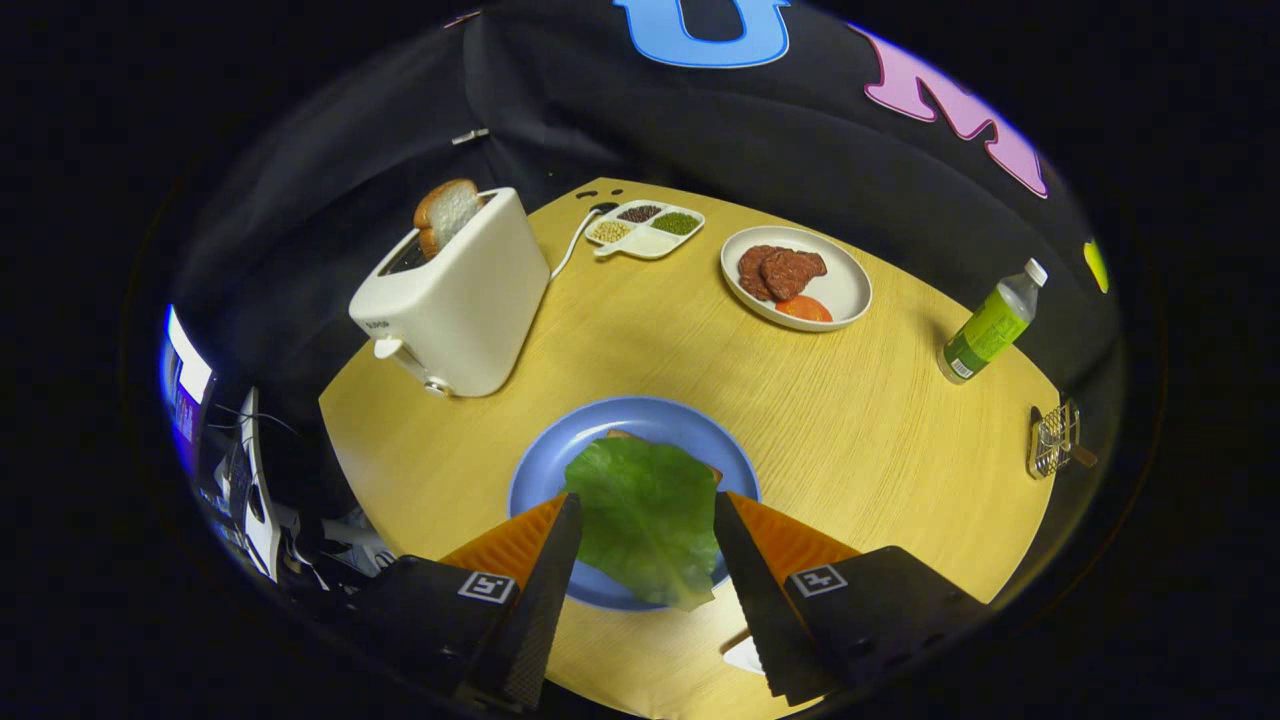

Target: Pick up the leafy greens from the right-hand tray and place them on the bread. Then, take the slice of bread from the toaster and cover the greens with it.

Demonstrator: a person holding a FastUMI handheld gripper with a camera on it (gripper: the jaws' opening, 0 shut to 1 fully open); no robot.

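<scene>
A green lettuce leaf (645, 520) lies spread over a slice of bread (622, 435) on the blue plate (560, 445); only the bread's corners peek out from under it. My gripper (647, 500) is open, its two fingers standing wide apart on either side of the leaf, just above the plate. Beyond the plate to the left stands a white toaster (460, 300) with a slice of bread (445, 213) sticking up out of its slot. The white round tray (850, 285) beyond to the right holds brown meat patties and a tomato slice.
A white divided dish (647, 228) with grains sits at the table's far side, behind the toaster's cord. A green-labelled bottle (990, 325) stands far right, with a small wire rack (1055, 440) at the table's right edge. Equipment crowds the floor at left.
</scene>
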